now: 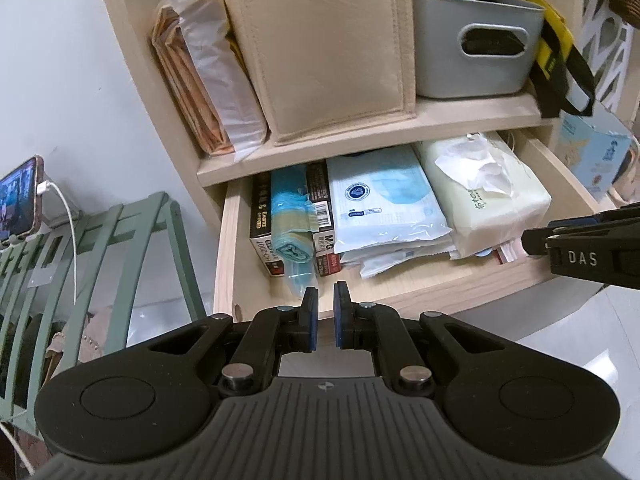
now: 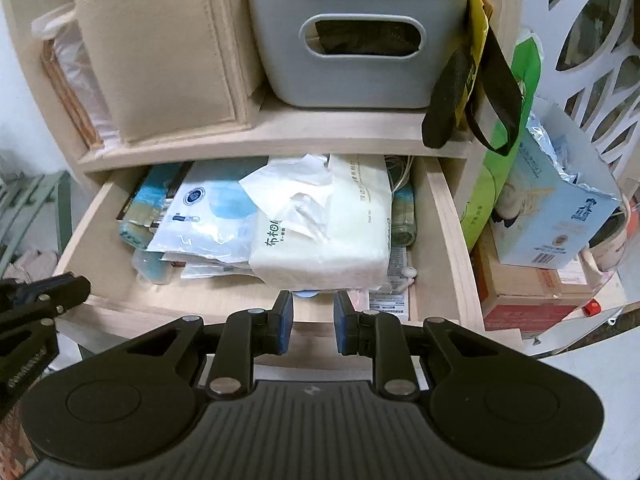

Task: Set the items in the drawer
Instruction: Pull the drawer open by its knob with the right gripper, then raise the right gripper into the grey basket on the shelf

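The drawer [image 2: 448, 240] is pulled out beneath the shelf [image 1: 360, 136] and stands directly ahead of and below both tools, so that its contents can be reached from above. The left gripper [image 1: 326, 296] is held over the drawer's front edge with its jaws brought almost together and nothing between them; the narrow gap shows only the wood behind. The right gripper [image 2: 313, 306] is held over the front edge further to the right, its jaws apart by a moderate gap and empty, neither pad pressing on anything. Just beyond the left gripper's tips a roll of blue bags [image 1: 290, 216] is laid lengthwise over two dark boxes [image 1: 262, 236], probably to save room. To the right of that, a packet of masks [image 1: 384, 204] is laid flat on other packets, and a pack of tissues [image 2: 320, 232] is set just ahead of the right gripper, a tissue sticking up from its opening. A glass bottle [image 2: 402, 220] is wedged between the tissues and the drawer's right wall. On the shelf above, a felt pouch [image 1: 320, 52] and a grey bin [image 2: 352, 52] are stood upright. With the items lying inside and both tools empty, the placing appears largely done; closing the drawer seems the likely remainder.
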Motion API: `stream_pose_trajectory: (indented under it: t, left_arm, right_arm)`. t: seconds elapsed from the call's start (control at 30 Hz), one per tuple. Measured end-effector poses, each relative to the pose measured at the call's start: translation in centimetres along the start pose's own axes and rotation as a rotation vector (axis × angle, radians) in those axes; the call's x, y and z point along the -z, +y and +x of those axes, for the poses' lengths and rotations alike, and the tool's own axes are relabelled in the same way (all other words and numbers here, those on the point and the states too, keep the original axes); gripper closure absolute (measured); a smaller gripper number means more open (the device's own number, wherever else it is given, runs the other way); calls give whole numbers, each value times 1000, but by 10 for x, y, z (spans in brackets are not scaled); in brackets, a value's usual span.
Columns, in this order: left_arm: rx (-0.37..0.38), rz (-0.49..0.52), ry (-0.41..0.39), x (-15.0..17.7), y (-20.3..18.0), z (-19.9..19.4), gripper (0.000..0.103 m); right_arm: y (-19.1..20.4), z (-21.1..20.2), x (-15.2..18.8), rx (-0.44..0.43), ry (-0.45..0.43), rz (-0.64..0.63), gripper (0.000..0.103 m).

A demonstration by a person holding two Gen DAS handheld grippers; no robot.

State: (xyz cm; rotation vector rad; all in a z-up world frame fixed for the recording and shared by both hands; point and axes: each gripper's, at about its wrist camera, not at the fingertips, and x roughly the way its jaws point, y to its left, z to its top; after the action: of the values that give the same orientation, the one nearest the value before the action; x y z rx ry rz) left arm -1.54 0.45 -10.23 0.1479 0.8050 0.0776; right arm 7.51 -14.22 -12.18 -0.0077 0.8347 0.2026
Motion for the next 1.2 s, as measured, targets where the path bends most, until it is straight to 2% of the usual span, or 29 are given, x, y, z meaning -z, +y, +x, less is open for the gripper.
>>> stream_pose_trajectory:
  t: [0.2,0.37,0.57,0.7,0.83,0.97,1.1,1.2]
  left_arm:
    - [11,40,10,13,-4,-12,94]
    - [33,77,31,23,-6,-20,94]
    - [73,88,98,27,-1,-22,94]
    - [98,58,163,29,5,-18,94]
    - [171,-7,235,36,17,-17,94]
    - [221,-17,272,45,22,-25,93]
    - [190,32,275,46,18,-35,93]
    - [152,106,270,46,7,-41,93]
  right_arm:
    - [0,-3,15,-4,22,6,76]
    - [3,-6,27,-21,51,10,71]
    - [11,-12,38,-29,98,3,69]
    - [12,-17,47,-46,129,11,65]
    - [12,-24,58,-64,160,13,64]
    - [12,-32,70,-79,190,21,63]
    - [13,-41,77,-79,181,14,60]
    - [11,-45,75,-82,184,22,59]
